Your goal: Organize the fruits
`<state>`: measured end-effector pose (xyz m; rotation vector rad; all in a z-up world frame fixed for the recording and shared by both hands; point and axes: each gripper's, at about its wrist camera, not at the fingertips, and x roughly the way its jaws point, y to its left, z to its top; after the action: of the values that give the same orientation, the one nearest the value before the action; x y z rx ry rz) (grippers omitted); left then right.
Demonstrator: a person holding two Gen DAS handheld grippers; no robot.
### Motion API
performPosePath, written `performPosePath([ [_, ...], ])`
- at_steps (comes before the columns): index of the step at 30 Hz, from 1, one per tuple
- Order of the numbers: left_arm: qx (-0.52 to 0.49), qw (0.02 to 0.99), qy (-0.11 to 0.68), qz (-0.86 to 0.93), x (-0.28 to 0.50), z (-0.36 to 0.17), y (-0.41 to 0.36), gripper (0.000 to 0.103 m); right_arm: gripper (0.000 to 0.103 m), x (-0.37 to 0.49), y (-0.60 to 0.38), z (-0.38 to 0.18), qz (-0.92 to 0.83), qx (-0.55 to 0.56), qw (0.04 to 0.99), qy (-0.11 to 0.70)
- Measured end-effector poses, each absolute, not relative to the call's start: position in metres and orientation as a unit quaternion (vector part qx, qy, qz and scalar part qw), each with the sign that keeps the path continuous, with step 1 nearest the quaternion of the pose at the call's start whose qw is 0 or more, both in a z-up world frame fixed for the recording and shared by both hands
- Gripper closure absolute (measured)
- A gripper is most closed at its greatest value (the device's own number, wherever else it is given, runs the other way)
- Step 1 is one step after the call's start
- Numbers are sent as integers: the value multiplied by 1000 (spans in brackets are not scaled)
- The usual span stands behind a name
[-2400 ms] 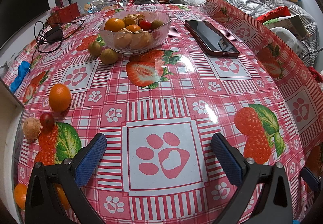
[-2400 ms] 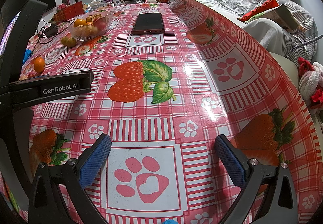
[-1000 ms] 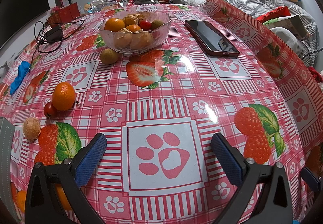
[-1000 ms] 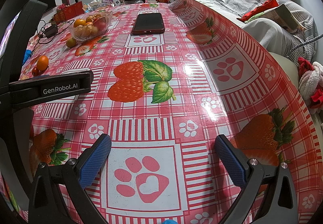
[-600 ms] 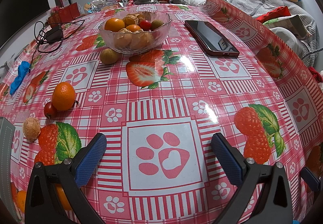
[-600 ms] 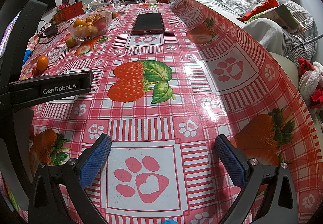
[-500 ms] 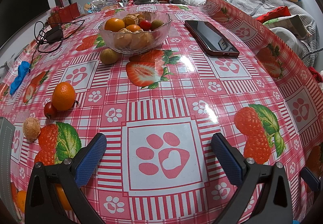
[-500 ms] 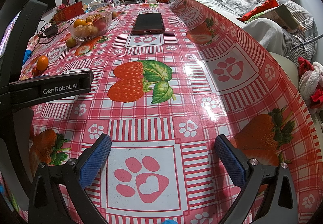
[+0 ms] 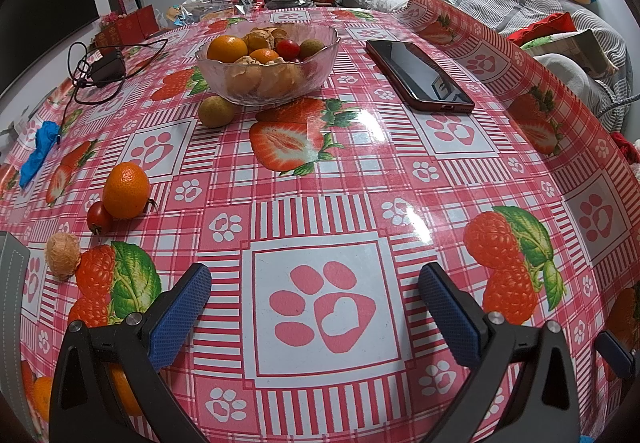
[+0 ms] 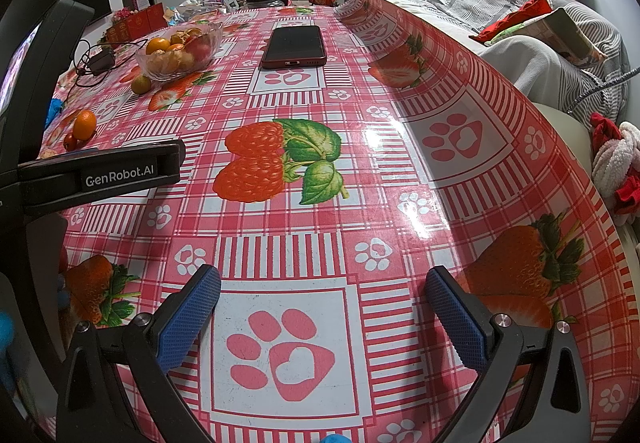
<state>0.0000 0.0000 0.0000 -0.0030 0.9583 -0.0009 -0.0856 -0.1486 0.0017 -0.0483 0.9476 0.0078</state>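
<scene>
A glass bowl [image 9: 267, 89] [image 10: 180, 73] heaped with oranges and small fruits stands at the far middle of the table. A yellow-green fruit [image 9: 216, 111] lies just in front of it. At the left lie an orange [image 9: 126, 190] [image 10: 84, 125], a small red tomato [image 9: 99, 218] touching it, and a pale wrinkled fruit [image 9: 63, 255]. More orange fruit [image 9: 120, 391] shows behind my left finger. My left gripper [image 9: 316, 317] hovers open over a paw print with nothing in it. My right gripper [image 10: 322, 319] is also open and holds nothing.
A dark phone in a red case [image 9: 418, 73] [image 10: 295, 46] lies right of the bowl. A charger with black cable [image 9: 106, 69] and a blue cloth [image 9: 40, 151] sit at the left edge. The left tool's body [image 10: 96, 173] fills the right view's left side. A sofa [image 10: 532, 23] runs along the right.
One of two yellow-green fruits by the bowl is gone. The orange and tomato at the left shifted early on, then stayed. Both grippers have held still.
</scene>
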Motion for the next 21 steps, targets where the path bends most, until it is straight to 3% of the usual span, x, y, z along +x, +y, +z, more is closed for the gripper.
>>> performPosePath([
  [10, 5, 862, 506, -22, -4, 4, 2, 0, 0, -86, -149, 2, 4, -23, 890, 456],
  [17, 15, 905, 420, -64, -74, 73, 17, 0, 0, -86, -149, 2, 4, -23, 890, 456],
  [21, 12, 912, 407, -43, -118, 82, 58, 0, 0, -86, -149, 2, 4, -23, 890, 456],
])
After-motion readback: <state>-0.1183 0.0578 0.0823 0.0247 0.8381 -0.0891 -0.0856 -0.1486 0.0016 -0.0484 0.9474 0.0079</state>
